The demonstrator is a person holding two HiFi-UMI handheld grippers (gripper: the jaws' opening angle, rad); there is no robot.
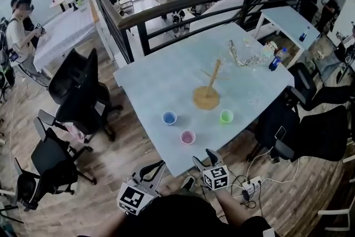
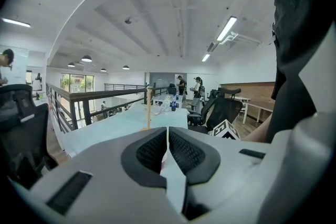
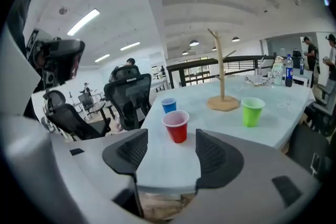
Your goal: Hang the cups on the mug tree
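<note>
Right claw (image 3: pixel 167 147) gapes with nothing in it, pointed at the red cup (image 3: pixel 176 126) standing on the counter (image 3: pixel 226 126). My left claw (image 2: pixel 167 136) is pressed together, empty. Blue cup (image 3: pixel 168 105) and green cup (image 3: pixel 252 111) stand upright near the mug tree (image 3: pixel 222 76).

Head view: overhead, steeply down on the whole table (image 1: pixel 161 86).
Left gripper view: low off the near edge, nearly level, toward the far tree (image 2: pixel 148 107).
Right gripper view: low at the near edge, tilted down, cups (image 3: pixel 176 126) close.
Shared: table and tree in all three.
</note>
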